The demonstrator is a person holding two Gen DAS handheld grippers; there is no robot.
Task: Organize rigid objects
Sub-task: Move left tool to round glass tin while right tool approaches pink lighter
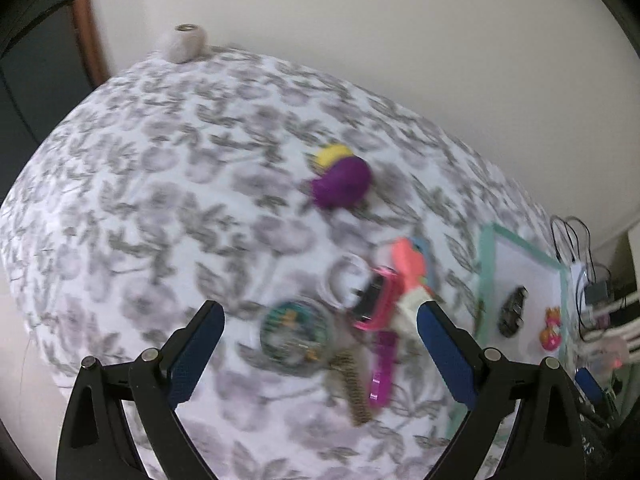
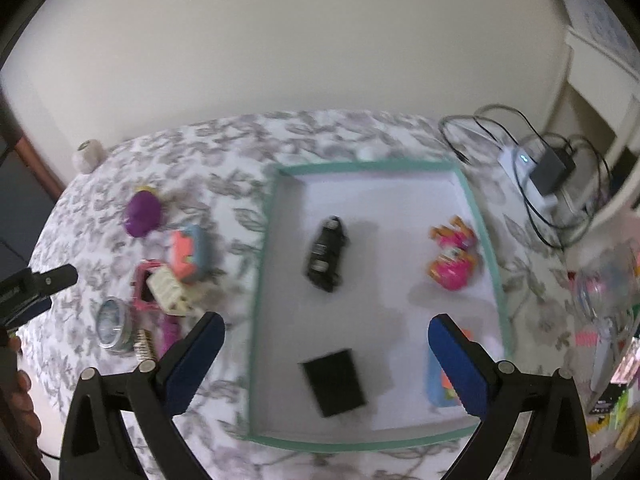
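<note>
A white tray with a teal rim point(image 2: 264, 240) holds a black cylinder-like gadget point(image 2: 326, 254), a pink and orange toy point(image 2: 454, 256), a black box point(image 2: 334, 382) and a blue and orange item point(image 2: 438, 384). My right gripper point(image 2: 322, 348) hangs open above the tray's near half, nothing between its fingers. My left gripper point(image 1: 320, 332) is open over a blurred cluster: a round tin point(image 1: 296, 330), a pink watch point(image 1: 378, 300), a coral and blue toy point(image 1: 410, 258) and a purple and yellow toy point(image 1: 340, 178). The same tray point(image 1: 486, 280) shows at the right there.
Everything lies on a floral grey and white cloth point(image 1: 160, 200). A pale ball of yarn point(image 1: 184, 42) sits at the far edge by the wall. Black cables and a charger point(image 2: 548, 168) lie right of the tray. A glass jar point(image 2: 608, 280) and bright clutter stand at the far right.
</note>
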